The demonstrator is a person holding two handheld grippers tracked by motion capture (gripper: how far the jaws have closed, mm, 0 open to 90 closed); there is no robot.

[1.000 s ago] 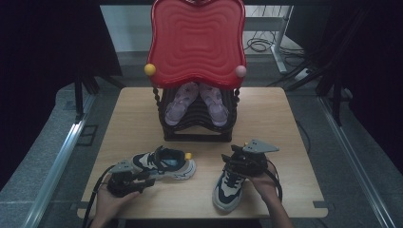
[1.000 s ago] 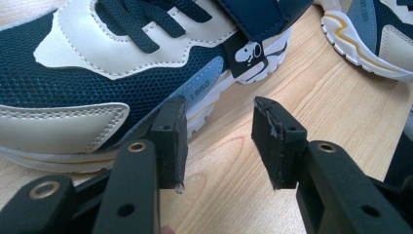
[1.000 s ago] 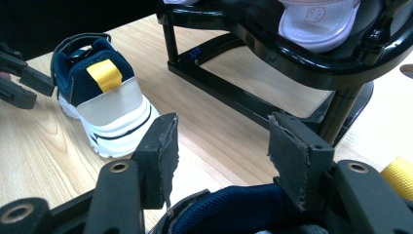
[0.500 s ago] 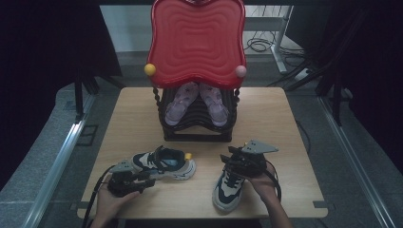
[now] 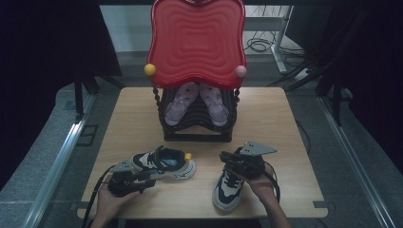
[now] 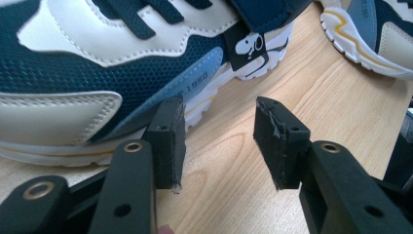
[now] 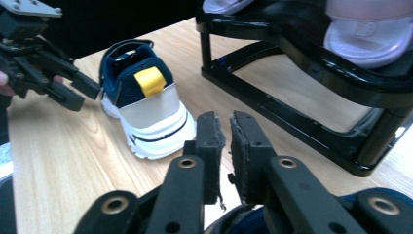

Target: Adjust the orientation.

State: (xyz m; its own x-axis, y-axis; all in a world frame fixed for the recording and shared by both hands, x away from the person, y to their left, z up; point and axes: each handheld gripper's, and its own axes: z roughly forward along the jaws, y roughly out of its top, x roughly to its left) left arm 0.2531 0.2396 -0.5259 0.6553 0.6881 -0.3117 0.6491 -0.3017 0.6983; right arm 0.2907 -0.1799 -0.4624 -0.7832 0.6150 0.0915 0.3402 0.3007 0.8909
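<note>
Two navy, cream and light-blue sneakers lie on the wooden table (image 5: 285, 142). The left sneaker (image 5: 164, 164) (image 6: 97, 63) lies sideways, its yellow heel tab (image 7: 150, 80) pointing right. My left gripper (image 5: 151, 175) (image 6: 219, 122) (image 7: 80, 95) stands open at its sole edge, one pad close to the rubber and nothing between the jaws. The right sneaker (image 5: 228, 187) (image 6: 370, 34) points toward the near edge. My right gripper (image 5: 224, 157) (image 7: 228, 129) hovers over its heel. Its jaws have just been closing and now leave only a thin slit, with nothing between them.
A black shoe rack (image 5: 197, 128) (image 7: 292, 112) stands mid-table behind the sneakers, holding lilac sandals (image 5: 178, 102) (image 7: 365, 34). A big red wavy board (image 5: 197, 42) rises above it. A dark floor and metal rails surround the table.
</note>
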